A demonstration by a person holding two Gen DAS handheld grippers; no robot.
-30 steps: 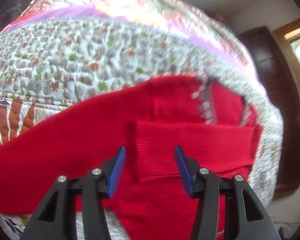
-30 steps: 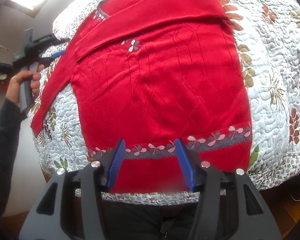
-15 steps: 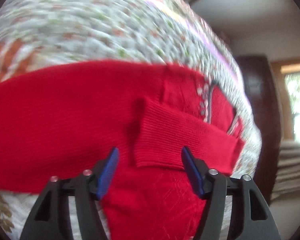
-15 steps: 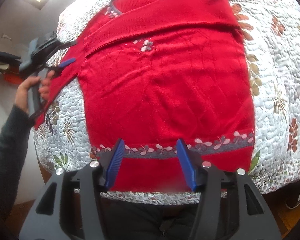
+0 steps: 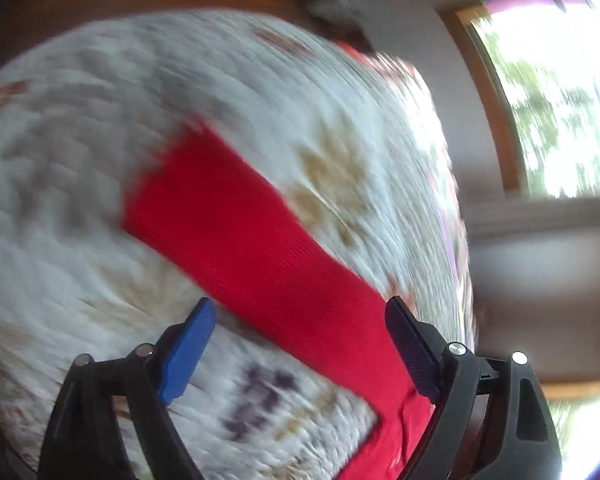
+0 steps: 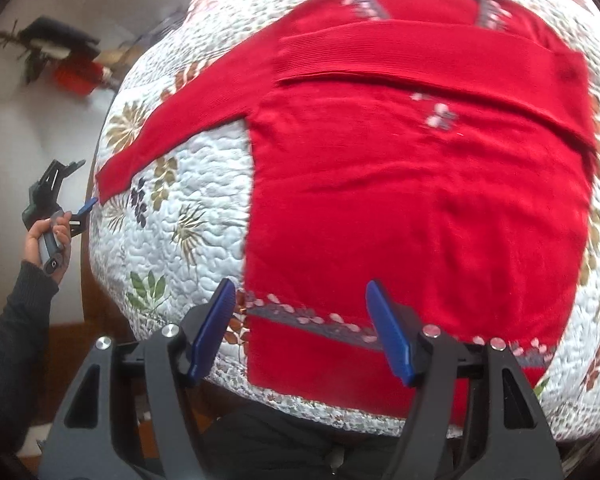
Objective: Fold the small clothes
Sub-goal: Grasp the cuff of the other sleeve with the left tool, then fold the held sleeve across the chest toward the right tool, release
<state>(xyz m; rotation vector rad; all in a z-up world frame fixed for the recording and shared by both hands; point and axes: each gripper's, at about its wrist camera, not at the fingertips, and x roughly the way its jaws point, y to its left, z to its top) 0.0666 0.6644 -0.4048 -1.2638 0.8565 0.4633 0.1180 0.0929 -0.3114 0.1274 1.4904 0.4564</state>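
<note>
A: What is lying closest to the left gripper (image 5: 296,320)?

B: The loose left sleeve of the red knitted sweater (image 5: 244,240). It is passing between the blue-padded fingers, which are standing wide apart and holding nothing. The view there is smeared, so I cannot tell whether the pads are touching the cloth.

A: Which way is its long axis running?

B: Slantwise. The near part, toward the shoulder, is sitting low between the fingers, and the cuff end is lying farther off and to the left on the white quilted bedspread with leaf and flower prints (image 5: 60,208).

A: And the right gripper (image 6: 300,328)?

B: It is hanging spread open and empty over the sweater's near hem, above the grey band with pink flowers (image 6: 332,324). The sweater body is lying flat beyond it, neck opening farthest away.

A: What is showing past the hem?

B: The other sleeve is lying folded across the chest. The loose one is stretching out sideways toward the bed's left edge, where the person's left hand (image 6: 46,236) is holding the left tool just beside the cuff.

A: So which arm is better placed?

B: The left one, I judge; the sleeve is lying on its side, well apart from the right tool. It probably needs carrying across the chest, parallel to the folded one.
</note>
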